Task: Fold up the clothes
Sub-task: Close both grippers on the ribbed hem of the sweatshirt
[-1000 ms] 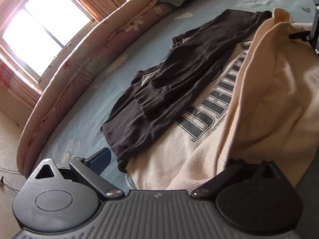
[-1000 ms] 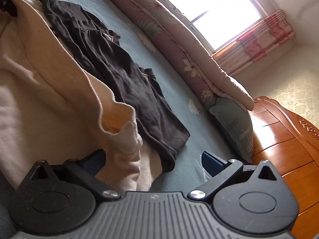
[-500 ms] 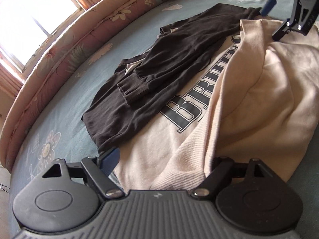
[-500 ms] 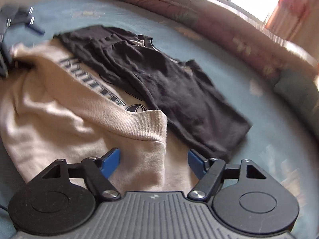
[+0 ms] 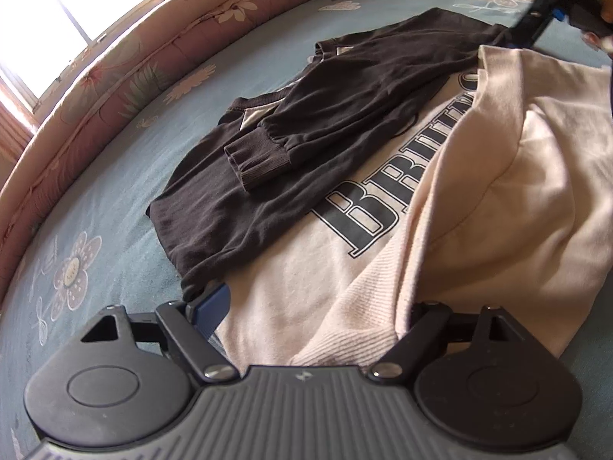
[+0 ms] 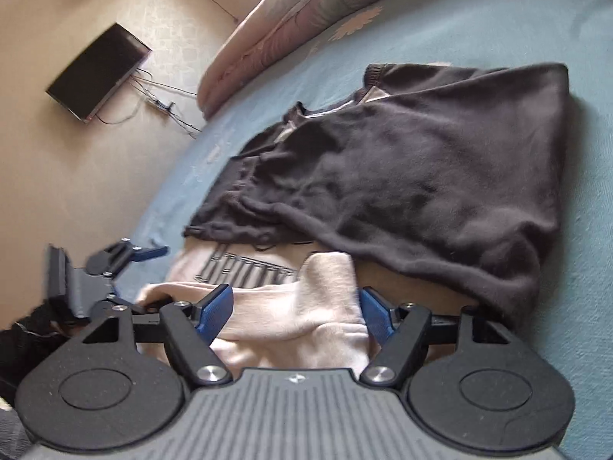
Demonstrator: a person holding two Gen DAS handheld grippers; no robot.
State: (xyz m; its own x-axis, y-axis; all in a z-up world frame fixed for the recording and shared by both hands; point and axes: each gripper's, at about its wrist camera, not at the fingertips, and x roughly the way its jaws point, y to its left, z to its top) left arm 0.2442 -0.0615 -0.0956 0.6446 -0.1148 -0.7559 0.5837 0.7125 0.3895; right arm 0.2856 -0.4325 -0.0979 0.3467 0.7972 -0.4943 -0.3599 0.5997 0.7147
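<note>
A cream sweatshirt (image 5: 517, 176) with dark block letters lies on the bed, its right half folded over itself. A black sweatshirt (image 5: 325, 134) lies folded across its far side. My left gripper (image 5: 314, 303) is low at the cream hem. Its jaws stand wide, the ribbed hem lies between them, and the folded edge covers the right finger. From the right wrist view, my right gripper (image 6: 295, 306) is at the other end of the cream sweatshirt (image 6: 325, 280). A bunched fold fills the gap between its blue pads without being pinched. The black sweatshirt (image 6: 421, 191) lies just beyond.
The bed has a blue sheet with flower prints (image 5: 95, 230). A rolled floral quilt (image 5: 134, 65) runs along its far edge under a bright window (image 5: 57, 19). A dark screen (image 6: 95, 76) hangs on the wall with cables. A dark sleeve (image 6: 23, 337) shows at the lower left.
The right gripper swung and rolled from the cream sweatshirt's raised edge round to its end. The lifted cream fold now lies flat. Both grippers' jaws narrowed a little. The left gripper tilted down slightly.
</note>
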